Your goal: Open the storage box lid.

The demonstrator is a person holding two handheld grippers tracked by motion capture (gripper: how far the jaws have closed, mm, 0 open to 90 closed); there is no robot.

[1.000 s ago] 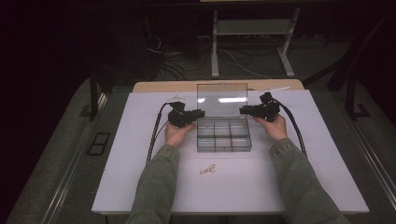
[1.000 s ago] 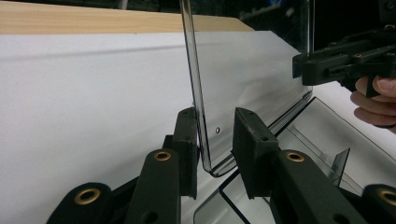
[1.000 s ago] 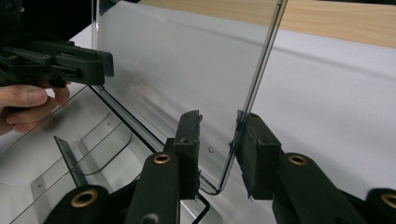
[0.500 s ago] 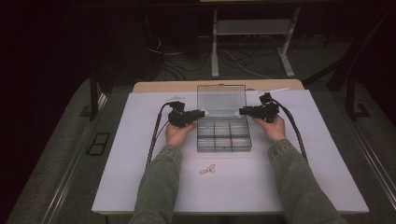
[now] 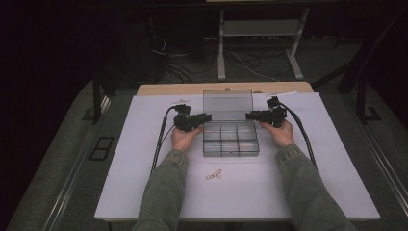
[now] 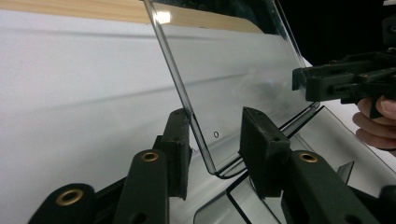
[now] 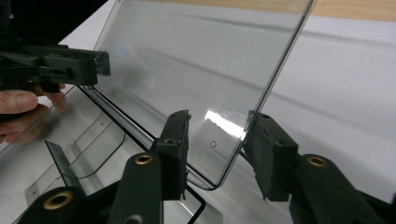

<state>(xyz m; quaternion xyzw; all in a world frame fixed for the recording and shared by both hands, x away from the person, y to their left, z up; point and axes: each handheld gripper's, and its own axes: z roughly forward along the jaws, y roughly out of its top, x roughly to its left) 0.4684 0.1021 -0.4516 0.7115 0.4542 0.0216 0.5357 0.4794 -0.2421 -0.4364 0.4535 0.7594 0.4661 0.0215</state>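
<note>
So the table (image 5: 144,192) has a white top, with a strip of light wood (image 5: 168,89) showing along the far edge. Sitting straight on it, toward the far middle, is a clear plastic box (image 5: 231,142) split into small compartments, its see-through lid (image 5: 227,105) standing up at the back. Nearer the front edge, well apart from the box, there's a small pale tan thing (image 5: 213,175) lying flat, too small to make out what it is. The rest of the white top is bare.
</note>
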